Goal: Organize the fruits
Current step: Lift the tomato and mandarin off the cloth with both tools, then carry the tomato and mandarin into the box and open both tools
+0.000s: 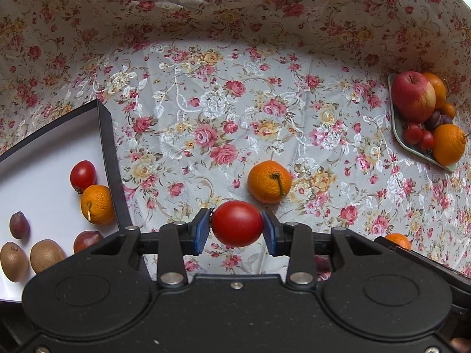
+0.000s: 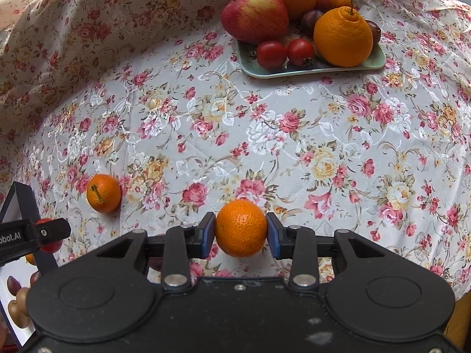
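Floral tablecloth [image 1: 206, 103] under left claw [image 1: 237, 224] clamping tomato [image 1: 237, 223], right claw [image 2: 241, 228] clamping tangerine [image 2: 241, 228].

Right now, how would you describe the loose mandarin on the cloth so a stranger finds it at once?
Start at the white box by the left edge of the floral tablecloth. Just beyond its dark wall lies one small mandarin. It alone rests on bare cloth, thin stem showing, in no jaws or dish.

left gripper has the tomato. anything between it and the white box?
Only the box's own dark side wall. The left gripper holds the tomato to the right of the box, so it must clear that wall. The floral cloth between them is bare. Just inside the wall sit an orange and another tomato.
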{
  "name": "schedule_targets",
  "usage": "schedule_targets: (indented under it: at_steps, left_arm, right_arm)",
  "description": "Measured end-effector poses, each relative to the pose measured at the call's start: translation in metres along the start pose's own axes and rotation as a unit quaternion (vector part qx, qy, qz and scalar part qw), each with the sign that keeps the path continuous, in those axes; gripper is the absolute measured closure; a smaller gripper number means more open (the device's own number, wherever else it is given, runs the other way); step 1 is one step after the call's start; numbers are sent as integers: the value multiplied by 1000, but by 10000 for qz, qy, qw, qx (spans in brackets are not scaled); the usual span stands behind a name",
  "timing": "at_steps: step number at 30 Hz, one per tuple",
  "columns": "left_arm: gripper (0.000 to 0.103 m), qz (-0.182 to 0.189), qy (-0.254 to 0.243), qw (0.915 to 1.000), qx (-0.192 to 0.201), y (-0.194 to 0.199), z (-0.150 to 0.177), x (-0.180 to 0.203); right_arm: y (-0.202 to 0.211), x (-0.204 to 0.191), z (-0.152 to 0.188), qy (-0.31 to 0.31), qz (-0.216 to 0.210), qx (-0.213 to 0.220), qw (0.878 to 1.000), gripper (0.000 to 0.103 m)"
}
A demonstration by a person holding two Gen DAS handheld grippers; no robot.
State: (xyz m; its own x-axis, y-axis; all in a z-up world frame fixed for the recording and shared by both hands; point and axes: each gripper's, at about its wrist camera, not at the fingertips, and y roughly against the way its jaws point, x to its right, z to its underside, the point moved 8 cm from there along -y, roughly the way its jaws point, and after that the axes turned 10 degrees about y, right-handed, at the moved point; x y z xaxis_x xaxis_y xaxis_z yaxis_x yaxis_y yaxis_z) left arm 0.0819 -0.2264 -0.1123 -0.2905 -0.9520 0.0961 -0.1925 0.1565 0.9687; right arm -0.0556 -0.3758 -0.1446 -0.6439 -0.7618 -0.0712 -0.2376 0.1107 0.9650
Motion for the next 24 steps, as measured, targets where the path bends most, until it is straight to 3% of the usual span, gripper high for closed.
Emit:
schedule_targets:
  at_steps: [12, 24]
  left_arm:
    - [56, -188, 887, 9954, 299, 18, -37, -81]
    - [56, -658, 1851, 9785, 634, 34, -57, -192]
  right_arm:
    - [-2, -54, -7, 288, -116, 123, 9994, 64]
    - [-6, -104, -10, 671, -23, 277, 9974, 64]
